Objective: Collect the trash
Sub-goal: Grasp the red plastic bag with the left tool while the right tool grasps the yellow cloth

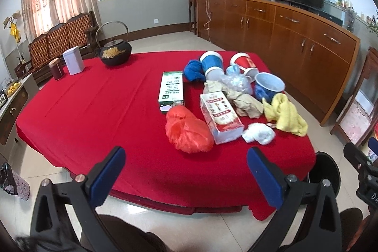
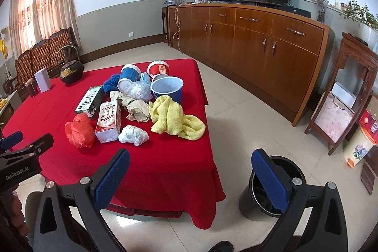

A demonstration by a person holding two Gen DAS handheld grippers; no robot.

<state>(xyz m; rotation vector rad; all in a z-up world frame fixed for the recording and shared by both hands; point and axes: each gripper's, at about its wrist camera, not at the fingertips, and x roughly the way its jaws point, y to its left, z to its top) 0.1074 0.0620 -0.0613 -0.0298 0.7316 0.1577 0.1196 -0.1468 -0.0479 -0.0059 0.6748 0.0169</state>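
1. We take the red table (image 1: 94, 110) as our landmark. At its far left corner we see a small dark canister (image 1: 56, 69), then a white tin (image 1: 73, 60), then a black iron teapot (image 1: 115, 52) with a tall handle.
2. Our left gripper (image 1: 186, 175) hangs above the near edge of the table, its two blue pads spread wide with nothing between them.
3. The trash lies on the right half of the table. A green carton (image 1: 171, 91) lies flat toward the middle, and just in front of it sits a crumpled red plastic bag (image 1: 186, 131).
4. Right of the bag lies a red and white box (image 1: 221, 116). A white crumpled wad (image 1: 258, 134) sits beside the near end of this box.
5. Behind these, toward the far edge, we see a blue cloth (image 1: 192, 70), a blue cup (image 1: 211, 64) on its side, a clear plastic bag (image 1: 236, 82), a red cup (image 1: 244, 64), and an upright blue cup (image 1: 269, 86). A beige crumpled paper (image 1: 245, 100) lies between the box and the cups.
6. A yellow cloth (image 1: 284, 116) lies near the right edge of the table.
7. On the floor, just beside the right near corner of the table, stands a black bin (image 2: 271, 190).
8. Our right gripper (image 2: 189, 177) is also wide apart and empty, with one pad over the table and the other over the bin.
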